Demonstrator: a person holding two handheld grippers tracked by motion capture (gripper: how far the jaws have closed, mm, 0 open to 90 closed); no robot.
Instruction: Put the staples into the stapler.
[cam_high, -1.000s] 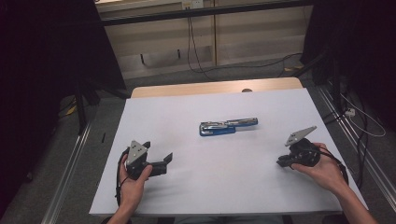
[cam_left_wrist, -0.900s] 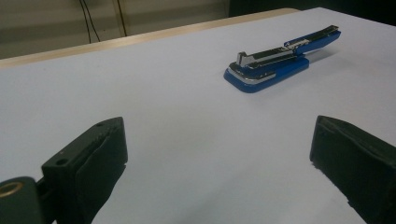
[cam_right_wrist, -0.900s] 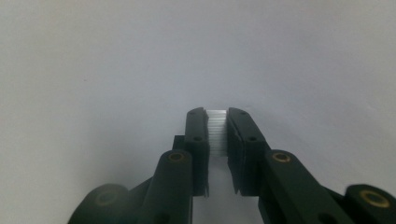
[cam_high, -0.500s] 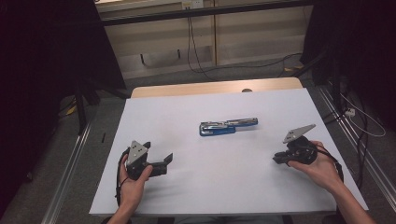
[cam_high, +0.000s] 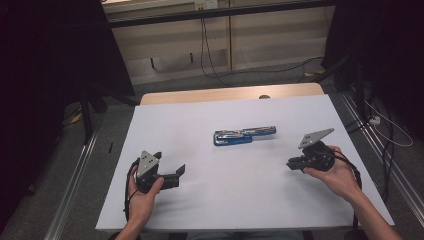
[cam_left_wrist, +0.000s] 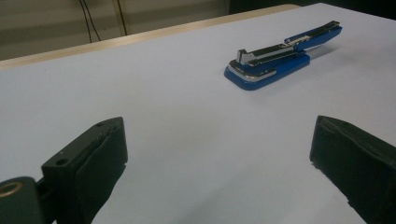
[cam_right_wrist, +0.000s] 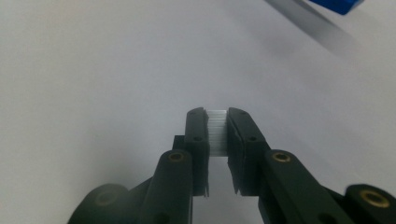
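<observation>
The right gripper (cam_high: 295, 163) has eased slightly leftward, toward the blue stapler (cam_high: 243, 135).

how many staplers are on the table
1: a blue stapler lies opened out near the middle of the white table, between and beyond the left gripper and the right gripper. Neither touches it.

The blue stapler (cam_high: 243, 135) lies at table centre, swung open: chrome magazine arm and blue top extended toward 3 o'clock, blue base toward 9 o'clock. In the right gripper view, a white staple strip (cam_right_wrist: 216, 132) sits clamped upright.
</observation>
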